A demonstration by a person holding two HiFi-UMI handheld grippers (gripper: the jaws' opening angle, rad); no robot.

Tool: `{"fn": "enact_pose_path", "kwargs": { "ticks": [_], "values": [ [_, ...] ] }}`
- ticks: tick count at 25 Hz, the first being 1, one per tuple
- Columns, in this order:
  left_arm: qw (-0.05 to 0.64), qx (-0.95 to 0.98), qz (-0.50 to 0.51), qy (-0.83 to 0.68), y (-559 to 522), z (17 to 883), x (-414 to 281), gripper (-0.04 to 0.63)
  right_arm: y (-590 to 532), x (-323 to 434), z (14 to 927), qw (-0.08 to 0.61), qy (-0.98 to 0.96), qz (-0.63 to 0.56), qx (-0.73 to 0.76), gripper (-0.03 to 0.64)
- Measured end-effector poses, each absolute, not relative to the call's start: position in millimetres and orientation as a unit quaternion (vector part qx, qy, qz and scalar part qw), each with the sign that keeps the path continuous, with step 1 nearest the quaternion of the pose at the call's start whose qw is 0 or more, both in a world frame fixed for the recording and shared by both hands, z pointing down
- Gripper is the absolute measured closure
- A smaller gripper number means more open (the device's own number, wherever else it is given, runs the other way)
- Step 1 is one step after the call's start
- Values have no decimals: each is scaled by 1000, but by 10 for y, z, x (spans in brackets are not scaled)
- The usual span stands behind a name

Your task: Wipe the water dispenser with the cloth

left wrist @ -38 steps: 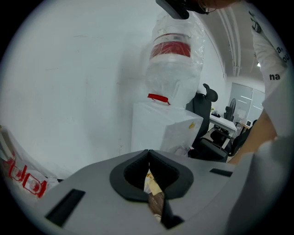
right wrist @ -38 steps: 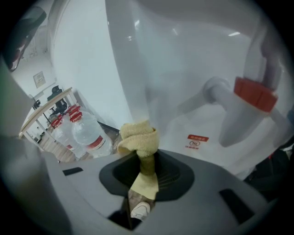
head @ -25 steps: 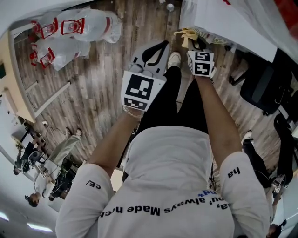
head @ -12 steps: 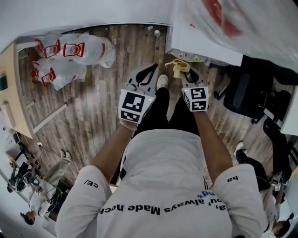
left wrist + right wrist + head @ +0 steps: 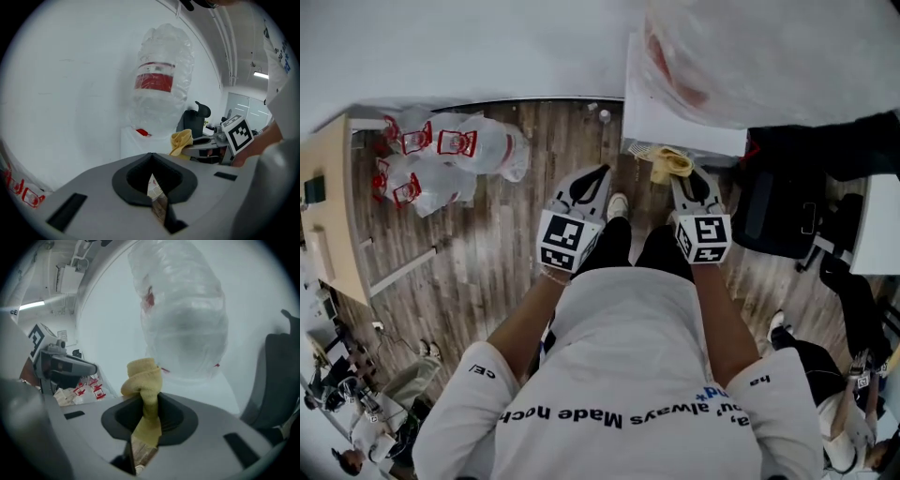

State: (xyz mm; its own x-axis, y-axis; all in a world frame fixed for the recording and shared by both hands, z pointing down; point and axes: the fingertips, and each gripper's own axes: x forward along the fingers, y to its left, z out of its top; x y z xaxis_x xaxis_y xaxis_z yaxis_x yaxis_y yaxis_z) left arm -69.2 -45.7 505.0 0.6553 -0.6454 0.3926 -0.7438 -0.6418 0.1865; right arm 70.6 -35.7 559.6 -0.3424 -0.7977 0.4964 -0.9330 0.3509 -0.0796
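Observation:
The water dispenser (image 5: pixel 675 117) is a white cabinet with a big clear bottle (image 5: pixel 769 56) on top, at the upper right of the head view. My right gripper (image 5: pixel 682 172) is shut on a yellow cloth (image 5: pixel 668 161) held just in front of the cabinet's lower edge. In the right gripper view the cloth (image 5: pixel 143 380) stands up from my right gripper (image 5: pixel 145 427), with the bottle (image 5: pixel 183 319) close behind. My left gripper (image 5: pixel 598 175) hangs beside it, to the left, shut and holding nothing. The left gripper view shows my left gripper (image 5: pixel 152 185), the bottle (image 5: pixel 161 89) and the cloth (image 5: pixel 182 140).
Clear plastic bags with red print (image 5: pixel 441 155) lie on the wooden floor at the left. A black office chair (image 5: pixel 778 211) stands right of the dispenser. A pale wooden desk (image 5: pixel 328 206) runs along the far left. A white wall is behind the dispenser.
Both grippers sit lower in the head view, and the dispenser and its bottle fill more of the upper right. The cloth stays clamped in the right gripper.

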Motion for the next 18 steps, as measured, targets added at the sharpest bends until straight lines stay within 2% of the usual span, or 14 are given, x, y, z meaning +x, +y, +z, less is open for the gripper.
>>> {"fn": "enact_pose_path", "kwargs": {
  "ticks": [18],
  "values": [
    [130, 913, 87, -378, -531, 3803, -444, 575, -375, 1144, 3851, 139, -793, 87, 587, 526]
  ]
}}
